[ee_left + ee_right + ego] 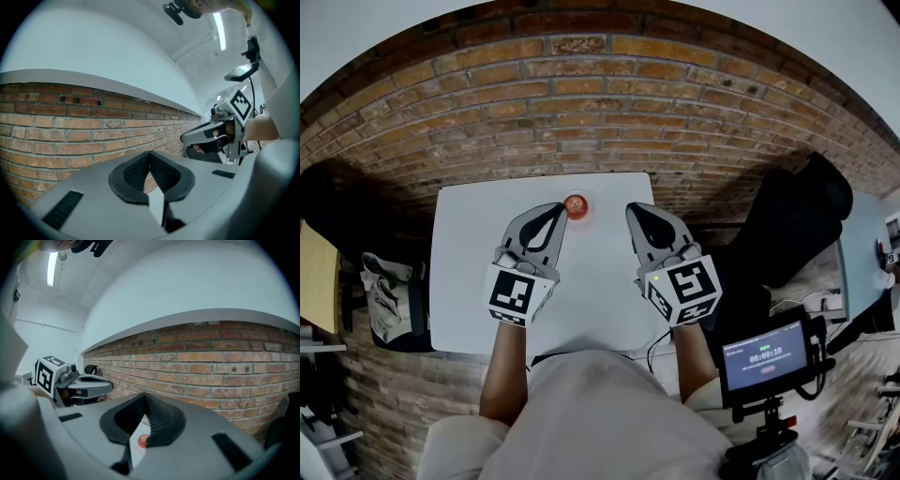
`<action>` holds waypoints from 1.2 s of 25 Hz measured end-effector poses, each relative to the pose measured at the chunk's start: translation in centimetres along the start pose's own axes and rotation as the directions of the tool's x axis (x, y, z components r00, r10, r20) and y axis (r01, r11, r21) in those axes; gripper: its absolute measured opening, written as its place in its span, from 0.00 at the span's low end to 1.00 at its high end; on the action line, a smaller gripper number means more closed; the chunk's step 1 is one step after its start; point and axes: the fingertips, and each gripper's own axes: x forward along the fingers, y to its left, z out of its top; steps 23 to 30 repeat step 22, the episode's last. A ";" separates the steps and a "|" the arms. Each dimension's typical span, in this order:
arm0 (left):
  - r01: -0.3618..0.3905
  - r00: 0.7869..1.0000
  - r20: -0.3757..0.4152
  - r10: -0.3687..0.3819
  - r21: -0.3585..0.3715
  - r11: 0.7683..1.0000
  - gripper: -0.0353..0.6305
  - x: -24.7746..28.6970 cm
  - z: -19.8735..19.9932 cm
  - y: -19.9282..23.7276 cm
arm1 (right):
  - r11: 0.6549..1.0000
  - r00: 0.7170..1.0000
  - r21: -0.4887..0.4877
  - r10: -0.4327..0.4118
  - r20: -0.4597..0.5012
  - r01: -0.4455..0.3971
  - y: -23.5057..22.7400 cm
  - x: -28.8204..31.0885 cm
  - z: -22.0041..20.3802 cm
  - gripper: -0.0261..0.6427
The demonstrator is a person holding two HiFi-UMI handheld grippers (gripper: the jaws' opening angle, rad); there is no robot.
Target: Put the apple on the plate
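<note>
Where the apple lies: the apple (576, 206) sits on the white table (469, 281) near its far edge, close to the brick wall (609, 103).
Direction from you: it is ahead of both grippers and between their tips.
Nearer side: your left gripper (559, 210) is just beside the apple; your right gripper (633, 210) is farther off.
Long axis: round, so none matters.
Left gripper: jaws together, empty.
Right gripper: jaws together, empty; the apple shows on the table beyond them.
Plate: none clearly seen; possibly it is under the apple.
</note>
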 end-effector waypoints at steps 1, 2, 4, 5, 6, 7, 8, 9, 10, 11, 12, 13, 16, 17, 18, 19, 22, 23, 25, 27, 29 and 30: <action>0.002 1.000 -0.001 -0.002 -0.005 1.000 0.06 0.0 -0.1 -0.2 | 1.000 1.000 -0.001 0.001 0.001 -0.001 0.0 0.0 0.0 0.04; 0.004 1.000 -0.001 -0.004 -0.007 1.000 0.06 0.1 -0.1 -0.3 | 1.000 1.000 -0.001 0.002 0.003 -0.002 0.0 -0.1 0.1 0.04; 0.008 1.000 -0.003 -0.008 -0.010 1.000 0.06 0.1 -0.2 -0.5 | 1.000 1.000 -0.001 0.003 0.005 -0.002 0.1 -0.1 0.1 0.04; 0.009 1.000 -0.005 -0.009 -0.010 1.000 0.06 0.1 -0.2 -0.5 | 1.000 1.000 -0.001 0.003 0.005 -0.003 0.1 -0.1 0.2 0.04; 0.010 1.000 -0.006 -0.010 -0.010 1.000 0.06 0.1 -0.2 -0.5 | 1.000 1.000 -0.001 0.003 0.004 -0.003 0.1 0.0 0.2 0.04; 0.010 1.000 -0.006 -0.010 -0.011 1.000 0.06 0.1 -0.1 -0.5 | 1.000 1.000 0.001 0.003 0.003 -0.003 0.1 0.0 0.1 0.04; 0.009 1.000 -0.008 -0.009 -0.011 1.000 0.06 0.0 -0.2 -0.5 | 1.000 1.000 0.002 0.003 0.001 -0.003 0.2 0.0 0.1 0.04; 0.007 1.000 -0.011 -0.007 -0.011 1.000 0.06 0.0 -0.2 -0.5 | 1.000 1.000 0.004 0.004 0.000 -0.004 0.1 0.0 0.0 0.04; 0.006 1.000 -0.015 -0.006 -0.011 1.000 0.06 0.0 -0.3 -0.5 | 1.000 1.000 0.005 0.005 -0.001 -0.005 0.1 0.0 -0.1 0.04; 0.006 1.000 -0.019 -0.006 -0.011 1.000 0.06 0.0 -0.4 -0.6 | 1.000 1.000 0.005 0.007 -0.002 -0.007 0.1 0.0 -0.1 0.04; 0.006 1.000 -0.020 -0.006 -0.010 1.000 0.06 0.0 -0.5 -0.6 | 1.000 1.000 0.005 0.008 -0.003 -0.008 0.2 0.0 -0.2 0.04; 0.007 1.000 -0.019 -0.007 -0.010 1.000 0.06 0.0 -0.5 -0.6 | 1.000 1.000 0.005 0.008 -0.003 -0.008 0.2 0.0 -0.2 0.04; 0.010 1.000 -0.013 -0.010 -0.010 1.000 0.06 0.1 -0.4 -0.7 | 1.000 1.000 0.005 0.006 -0.003 -0.006 0.1 0.0 -0.2 0.04; 0.011 1.000 -0.011 -0.011 -0.009 1.000 0.06 0.1 -0.3 -0.8 | 1.000 1.000 0.006 0.005 -0.004 -0.005 0.0 0.0 -0.2 0.04; 0.011 1.000 -0.008 -0.012 -0.007 1.000 0.06 0.1 -0.2 -0.8 | 1.000 1.000 0.006 0.003 -0.004 -0.003 -0.1 0.0 -0.2 0.04; 0.011 1.000 -0.007 -0.011 -0.007 1.000 0.06 0.1 -0.2 -0.8 | 1.000 1.000 0.006 0.003 -0.005 -0.003 -0.1 0.0 -0.2 0.04; 0.007 1.000 -0.006 -0.007 -0.007 1.000 0.06 0.2 -0.2 -0.7 | 1.000 1.000 0.005 0.001 -0.008 -0.001 -0.2 0.0 -0.3 0.04; 0.007 1.000 -0.006 -0.007 -0.007 1.000 0.06 0.2 -0.2 -0.7 | 1.000 1.000 0.005 0.001 -0.008 -0.001 -0.2 0.0 -0.3 0.04; 0.007 1.000 -0.006 -0.007 -0.007 1.000 0.06 0.2 -0.2 -0.7 | 1.000 1.000 0.005 0.001 -0.008 -0.001 -0.2 0.0 -0.3 0.04; 0.007 1.000 -0.006 -0.007 -0.007 1.000 0.06 0.2 -0.2 -0.7 | 1.000 1.000 0.005 0.001 -0.008 -0.001 -0.2 0.0 -0.3 0.04; 0.007 1.000 -0.006 -0.007 -0.007 1.000 0.06 0.2 -0.2 -0.7 | 1.000 1.000 0.005 0.001 -0.008 -0.001 -0.2 0.0 -0.3 0.04; 0.007 1.000 -0.006 -0.007 -0.007 1.000 0.06 0.2 -0.2 -0.7 | 1.000 1.000 0.005 0.001 -0.008 -0.001 -0.2 0.0 -0.3 0.04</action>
